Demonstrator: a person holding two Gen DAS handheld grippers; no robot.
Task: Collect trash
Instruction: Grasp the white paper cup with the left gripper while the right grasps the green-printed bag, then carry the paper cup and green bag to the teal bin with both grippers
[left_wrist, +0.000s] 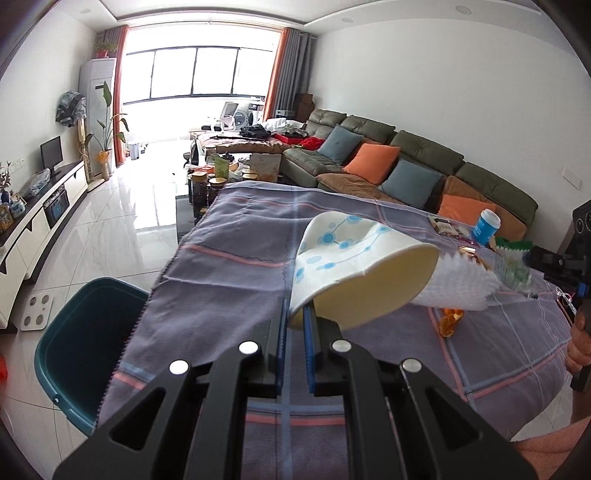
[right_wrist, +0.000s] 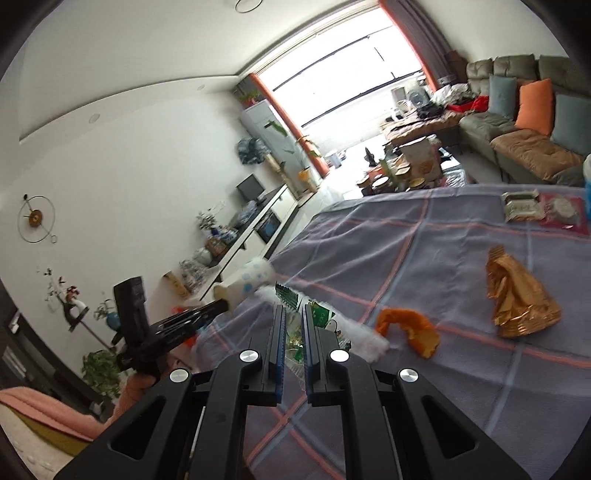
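My left gripper (left_wrist: 295, 317) is shut on the rim of a white paper cup (left_wrist: 354, 266) with blue dots, holding it tilted on its side above the purple plaid tablecloth (left_wrist: 229, 266). From the right wrist view, the same cup (right_wrist: 251, 280) sticks out of the left gripper (right_wrist: 223, 304) at the table's left edge. My right gripper (right_wrist: 293, 314) is shut on a crumpled clear wrapper (right_wrist: 317, 314) with green print. That wrapper (left_wrist: 513, 266) and the right gripper (left_wrist: 537, 258) show at the far right of the left wrist view. A teal bin (left_wrist: 85, 343) stands on the floor left of the table.
On the cloth lie a white tissue (right_wrist: 365, 338), an orange peel (right_wrist: 410, 328), a gold foil wrapper (right_wrist: 517, 295) and snack packets (right_wrist: 522, 206). A blue cup (left_wrist: 485, 227) stands at the far edge. A sofa (left_wrist: 424, 155) and a cluttered coffee table (left_wrist: 221, 173) lie beyond.
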